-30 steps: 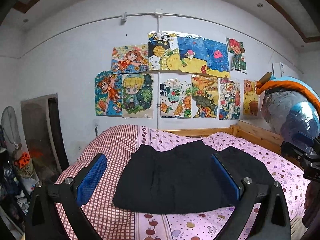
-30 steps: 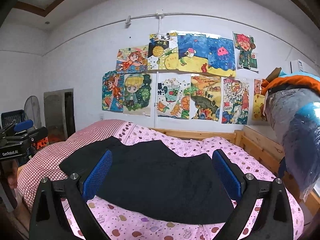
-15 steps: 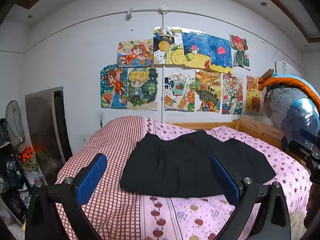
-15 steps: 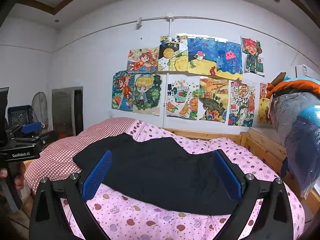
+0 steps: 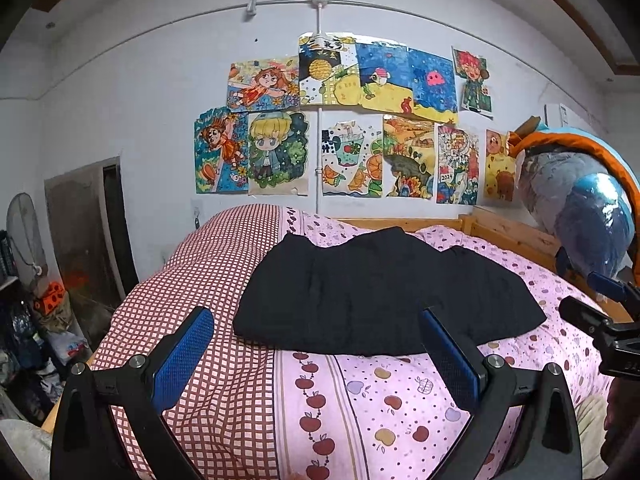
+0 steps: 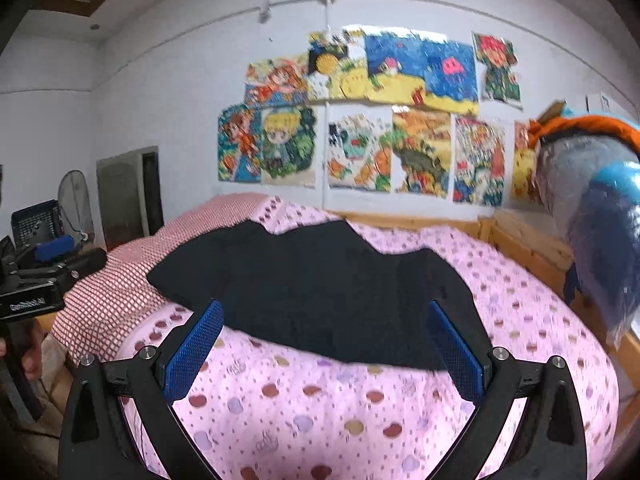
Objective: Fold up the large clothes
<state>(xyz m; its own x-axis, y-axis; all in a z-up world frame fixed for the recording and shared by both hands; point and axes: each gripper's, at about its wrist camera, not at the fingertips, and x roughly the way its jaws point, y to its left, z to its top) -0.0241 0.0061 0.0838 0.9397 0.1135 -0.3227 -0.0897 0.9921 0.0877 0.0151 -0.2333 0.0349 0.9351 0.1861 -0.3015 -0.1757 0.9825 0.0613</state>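
Left wrist view: the left gripper (image 5: 316,352) fills the lower frame with its blue-padded jaws spread wide, holding nothing. Just above it, at centre frame, a black garment (image 5: 384,292) lies spread on the bed (image 5: 320,420), across the seam where red check meets pink apple print. The right gripper (image 5: 608,332) shows at the right edge. In the right wrist view, the right gripper (image 6: 324,348) likewise stands spread and empty at the bottom, the black garment (image 6: 320,284) at mid-frame, blurred. Children's drawings (image 5: 360,128) cover the wall in the upper centre.
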